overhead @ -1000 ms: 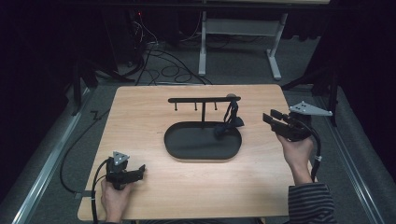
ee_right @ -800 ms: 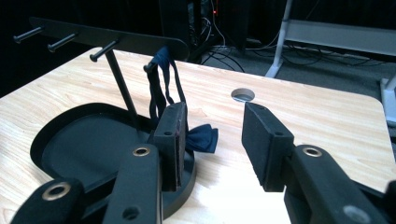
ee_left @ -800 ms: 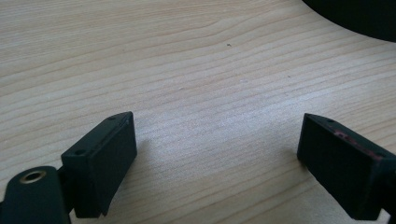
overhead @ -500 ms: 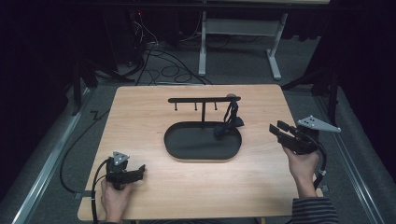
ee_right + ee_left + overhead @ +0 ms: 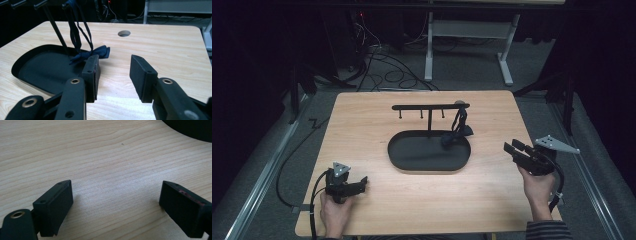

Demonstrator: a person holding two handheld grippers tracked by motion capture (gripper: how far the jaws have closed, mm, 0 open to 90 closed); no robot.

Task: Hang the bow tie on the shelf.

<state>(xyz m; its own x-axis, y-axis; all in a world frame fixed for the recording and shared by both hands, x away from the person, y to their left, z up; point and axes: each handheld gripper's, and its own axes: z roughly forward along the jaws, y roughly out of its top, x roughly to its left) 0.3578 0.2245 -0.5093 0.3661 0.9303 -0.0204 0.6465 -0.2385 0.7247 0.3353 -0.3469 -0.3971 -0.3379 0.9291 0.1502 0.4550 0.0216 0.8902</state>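
Observation:
A black oval tray [image 5: 412, 167] lies mid-table, and from it rises a T-shaped stand [image 5: 430, 106] with small hooks under its bar. A dark blue bow tie [image 5: 457, 131] hangs by its strap from the bar's right end, its bow resting at the tray's rim [image 5: 37, 67]. In the right gripper view the bow tie [image 5: 92, 53] lies just beyond the jaws. My right gripper [image 5: 512, 148] is to the right of the tray, apart from it and pointing towards it. This right gripper [image 5: 113, 61] is open with nothing between its pads. My left gripper [image 5: 362, 182] rests near the front left corner, and in its own view it [image 5: 115, 205] is open over bare wood.
The wooden table has a round cable hole [image 5: 124, 33] beyond the bow tie. Cables and a white desk frame [image 5: 467, 30] lie on the dark floor behind the table. Metal rails run along both sides of the table.
The right gripper has come down and back towards the near edge, away from the stand. The left gripper has not moved.

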